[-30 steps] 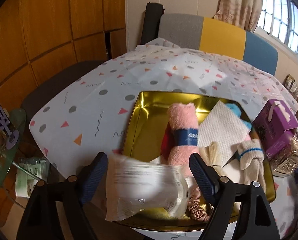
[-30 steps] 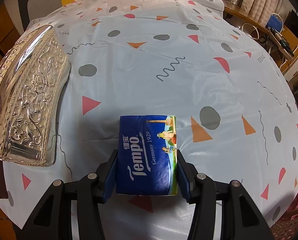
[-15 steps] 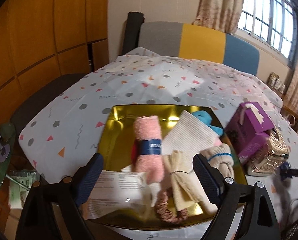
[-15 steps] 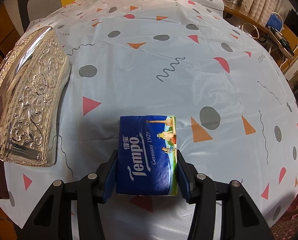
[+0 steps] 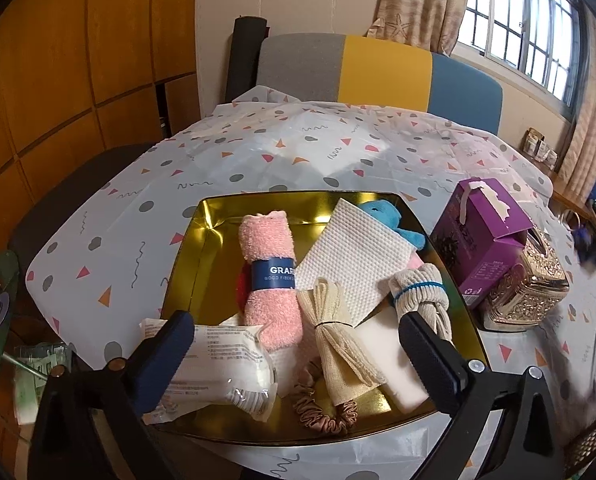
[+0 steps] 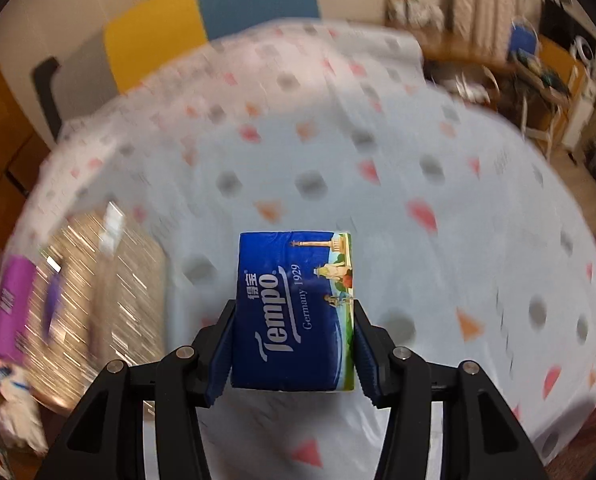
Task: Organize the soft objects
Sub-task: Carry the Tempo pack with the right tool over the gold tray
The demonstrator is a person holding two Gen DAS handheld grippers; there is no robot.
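Observation:
A gold tray (image 5: pixel 201 240) on the patterned tablecloth holds several soft things: a pink rolled towel (image 5: pixel 267 276), a white cloth sheet (image 5: pixel 354 256), a blue plush (image 5: pixel 390 220), a cream bundle (image 5: pixel 334 340), a rolled sock (image 5: pixel 418 292), a pink scrunchie (image 5: pixel 322 412) and a clear plastic packet (image 5: pixel 221 372). My left gripper (image 5: pixel 293 360) hovers over the tray's near edge, its jaws opening, the packet lying loose under the left finger. My right gripper (image 6: pixel 293 344) is shut on a blue Tempo tissue pack (image 6: pixel 293 308), lifted above the table.
A purple carton (image 5: pixel 478 240) and an ornate gold tissue box (image 5: pixel 530 284) stand right of the tray. A grey, yellow and blue chair back (image 5: pixel 378 68) is behind the table. The right wrist view is blurred by motion; the gold box (image 6: pixel 97 288) shows at its left.
The left gripper let go of the plastic packet into the tray, widened and drew back. The right gripper, still gripping the tissue pack, lifted it off the table.

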